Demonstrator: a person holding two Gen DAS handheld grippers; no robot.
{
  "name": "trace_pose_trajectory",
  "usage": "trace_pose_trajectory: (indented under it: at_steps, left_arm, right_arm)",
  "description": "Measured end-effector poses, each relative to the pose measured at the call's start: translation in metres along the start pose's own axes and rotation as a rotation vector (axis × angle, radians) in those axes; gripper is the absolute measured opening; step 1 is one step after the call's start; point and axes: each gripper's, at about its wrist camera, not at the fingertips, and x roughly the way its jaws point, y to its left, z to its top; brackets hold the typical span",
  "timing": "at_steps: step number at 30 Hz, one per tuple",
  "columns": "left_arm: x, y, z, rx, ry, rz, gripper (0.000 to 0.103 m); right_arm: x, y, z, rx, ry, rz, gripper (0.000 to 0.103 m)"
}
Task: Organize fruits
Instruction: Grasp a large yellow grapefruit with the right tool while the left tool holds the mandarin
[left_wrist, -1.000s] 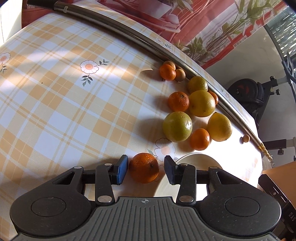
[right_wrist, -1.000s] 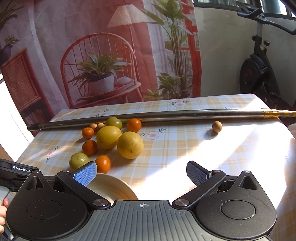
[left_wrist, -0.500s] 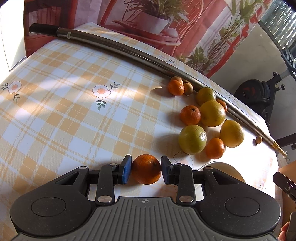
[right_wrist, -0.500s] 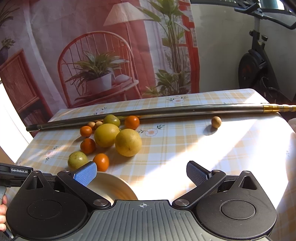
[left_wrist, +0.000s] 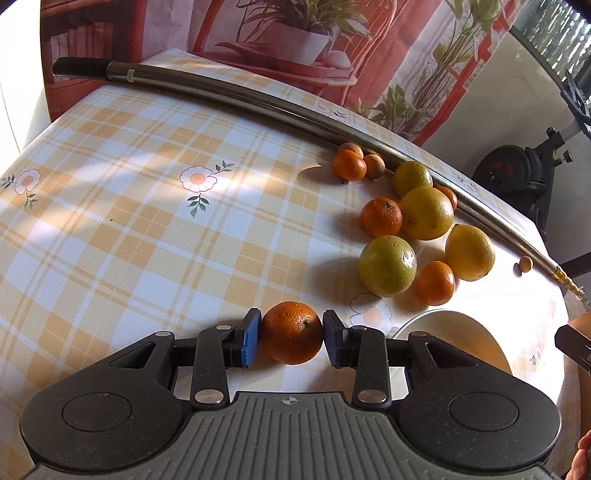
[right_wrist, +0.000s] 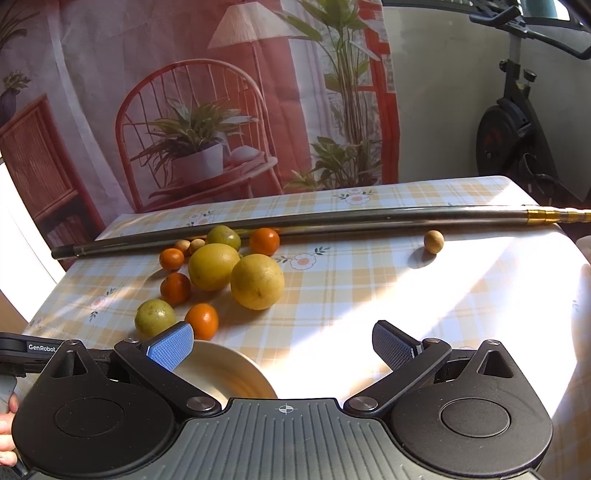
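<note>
Left wrist view: the left gripper (left_wrist: 291, 334) has its blue ribbed jaws pressed against both sides of a round, dimpled orange (left_wrist: 292, 332) above the checked table (left_wrist: 122, 229). A shallow cream bowl (left_wrist: 461, 332) sits just right, its visible part holding nothing.

Right wrist view: the right gripper (right_wrist: 284, 343) hangs with jaws spread wide, holding nothing, over the bowl's (right_wrist: 229, 373) rim. Smooth citrus fruits (right_wrist: 236, 273) cluster beside a long metal pole (right_wrist: 332, 219).

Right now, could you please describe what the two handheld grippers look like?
Both the left gripper and right gripper have matte black speckled bodies with ribbed grey centres, round side discs, silver pivot pins and blue textured finger pads. White GenRobot lettering marks the left one.
</note>
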Motion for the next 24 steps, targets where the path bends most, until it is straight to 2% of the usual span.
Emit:
trace_pose_trajectory:
  at_steps: [5, 13, 19, 21, 24]
  left_arm:
    - [-0.009, 0.000, -0.008, 0.049, -0.072, 0.006, 0.037]
    - [-0.010, 0.001, -0.019, 0.117, -0.122, 0.000, 0.037]
    - [-0.011, 0.001, -0.024, 0.139, -0.157, 0.005, 0.037]
    - [-0.012, 0.001, -0.025, 0.152, -0.167, 0.005, 0.037]
    - [-0.012, 0.002, -0.026, 0.164, -0.177, -0.001, 0.037]
  right_arm:
    - [0.003, 0.004, -0.001, -0.048, -0.018, -0.004, 0.103]
    - [0.016, 0.006, 0.008, -0.105, -0.063, 0.010, 0.101]
    - [0.041, 0.015, 0.019, -0.184, -0.100, 0.032, 0.092]
    - [0.052, 0.017, 0.023, -0.201, -0.094, 0.041, 0.083]
    - [0.074, 0.022, 0.027, -0.225, -0.064, 0.037, 0.077]
